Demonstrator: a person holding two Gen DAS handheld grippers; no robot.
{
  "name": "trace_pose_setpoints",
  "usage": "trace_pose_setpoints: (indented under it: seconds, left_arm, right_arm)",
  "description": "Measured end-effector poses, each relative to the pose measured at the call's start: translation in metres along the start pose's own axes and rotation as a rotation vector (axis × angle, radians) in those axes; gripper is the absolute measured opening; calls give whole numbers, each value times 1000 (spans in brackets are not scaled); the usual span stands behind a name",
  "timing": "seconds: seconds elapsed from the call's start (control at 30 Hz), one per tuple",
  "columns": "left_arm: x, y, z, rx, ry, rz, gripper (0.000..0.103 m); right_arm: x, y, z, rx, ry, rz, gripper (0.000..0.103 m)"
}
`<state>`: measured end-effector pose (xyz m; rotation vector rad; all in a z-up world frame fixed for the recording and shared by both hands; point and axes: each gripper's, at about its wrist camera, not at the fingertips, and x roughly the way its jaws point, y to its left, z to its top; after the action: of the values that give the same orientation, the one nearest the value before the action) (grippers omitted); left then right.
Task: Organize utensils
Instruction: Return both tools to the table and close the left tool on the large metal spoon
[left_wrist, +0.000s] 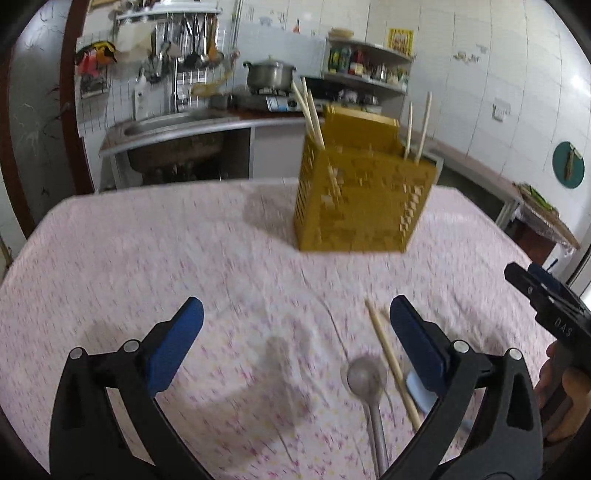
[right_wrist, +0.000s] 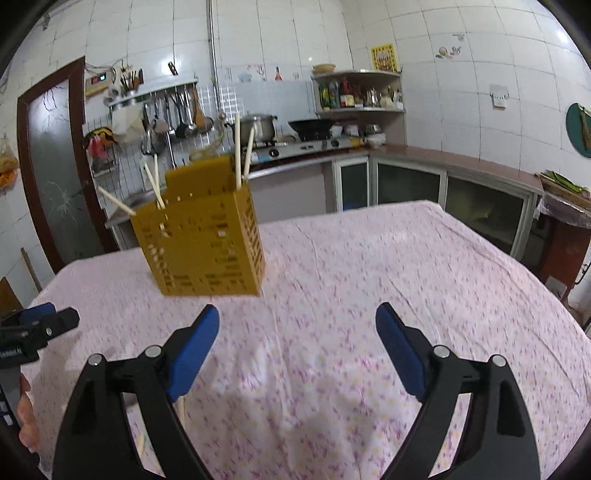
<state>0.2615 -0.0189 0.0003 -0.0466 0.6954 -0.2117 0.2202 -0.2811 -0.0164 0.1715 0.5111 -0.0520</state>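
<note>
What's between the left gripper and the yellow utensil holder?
Only bare pink tablecloth, seen in the left wrist view. The left gripper is open; the spoon and loose chopstick lie nearer, by its right finger, short of the yellow utensil holder.

- The left gripper (left_wrist: 295, 325) is hovering over the pink floral tablecloth (left_wrist: 147, 258), its blue-padded jaws standing wide apart with nothing between them.
- A yellow slotted utensil holder (left_wrist: 362, 199) is standing upright farther back on the cloth, with chopsticks (left_wrist: 312, 114) sticking up out of it.
- A metal spoon (left_wrist: 365, 380) and a loose chopstick (left_wrist: 391, 362) are lying just beside the right finger (left_wrist: 417, 343).
- The right gripper (left_wrist: 543, 295) is showing at the right edge.
</note>
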Motion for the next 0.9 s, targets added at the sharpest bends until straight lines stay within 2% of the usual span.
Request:
trace_pose_setpoints:
  seconds: [0.1,0.2,0.27,0.5,0.57,0.6,0.63,0.8,0.87,0.9]
  left_arm:
    - [14,-3,-15,-13,65,-27,98]
    - [30,-5,-28,-22,132,-43,98]
    - [38,-12,-32,11,187,-15,98]
    - [40,-27,-41,44,225,-71,96]
    - [44,-33,-44,68,243,-72,86]
    - [48,-36,-45,86,255,-55,78]
    - [50,-38,-45,99,260,-38,75]
    - [54,-42,-44,139,255,-5,73]
    - [55,-43,-43,145,252,0,66]
    - [55,-43,-42,149,247,4,59]
  right_arm:
    - [4,-1,-9,-11,20,-10,85]
    - [13,2,-15,-46,76,-26,85]
    - [18,3,-17,-57,99,-45,85]
    - [21,6,-21,-69,137,-57,85]
    - [24,8,-20,-77,147,-69,85]
    - [25,9,-20,-78,150,-71,85]
    - [25,9,-20,-76,151,-72,85]
    - [28,8,-21,-38,167,-51,85]
    - [28,10,-22,-25,178,-34,85]
    - [29,13,-22,-26,184,-24,85]
